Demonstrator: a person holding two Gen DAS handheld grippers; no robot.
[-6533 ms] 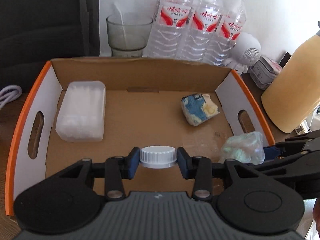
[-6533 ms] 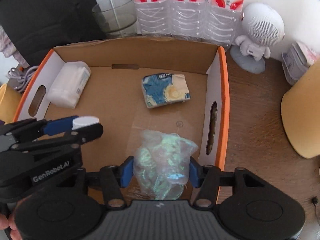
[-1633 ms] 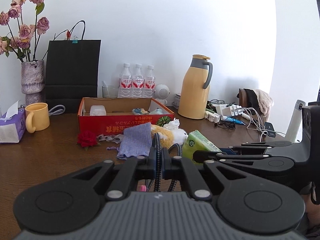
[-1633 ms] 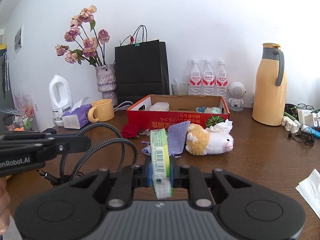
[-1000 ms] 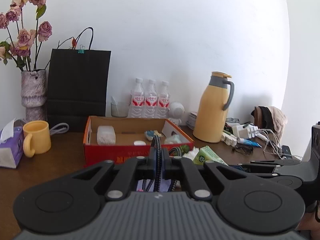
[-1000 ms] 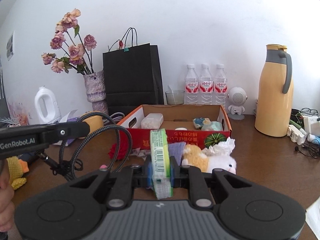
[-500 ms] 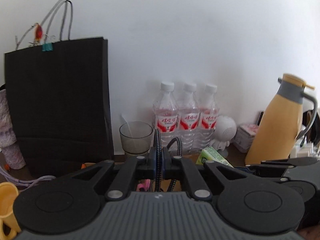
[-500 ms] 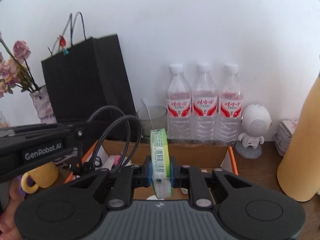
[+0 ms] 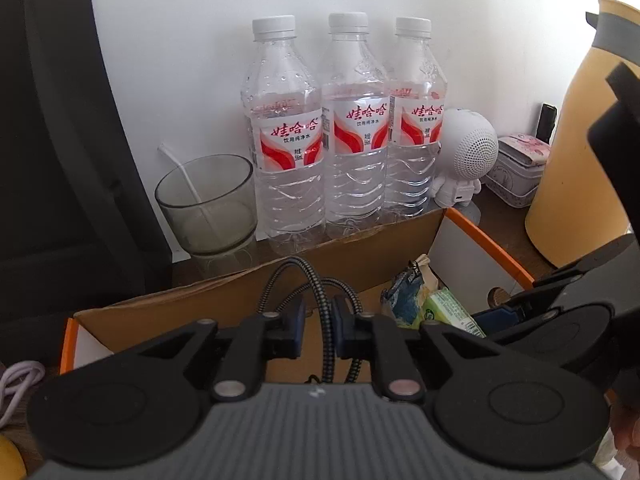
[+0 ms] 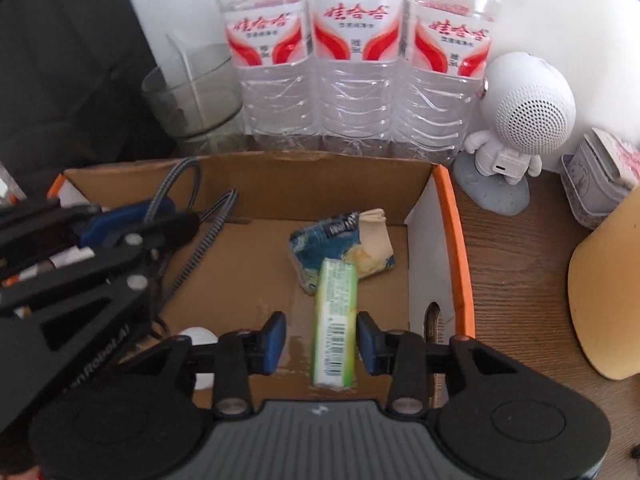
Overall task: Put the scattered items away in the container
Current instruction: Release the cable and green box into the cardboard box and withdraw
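Over the cardboard box, left to right:

- Left gripper (image 9: pixel 318 330): above the box's left half. Jaws opening, a small gap. The braided cable (image 9: pixel 327 320) runs between the pads, which no longer appear to press on it.
- Braided cable, also in the right wrist view (image 10: pixel 200 240): loops from the left gripper down to the box floor. Judged mid-release.
- White cap (image 10: pixel 198 336): on the box floor, near left, partly hidden by gripper frames. Stowed.
- Cardboard box (image 10: pixel 312 178): the container. Orange-edged side walls, open top.
- Blue and cream packet (image 10: pixel 340 240): on the floor, right of centre, toward the far wall. Stowed.
- Green pack (image 10: pixel 334 320): upright between the right gripper's jaws, far end touching or just over the blue packet. Slightly blurred, judged dropping free.
- Right gripper (image 10: pixel 320 340): above the near right part of the box. Jaws opening, clear gap on the pack's left; the right pad is close, contact cannot be told.
- Progress: cap and packet in, cable and pack going in. Whatever is left outside the box is out of view.
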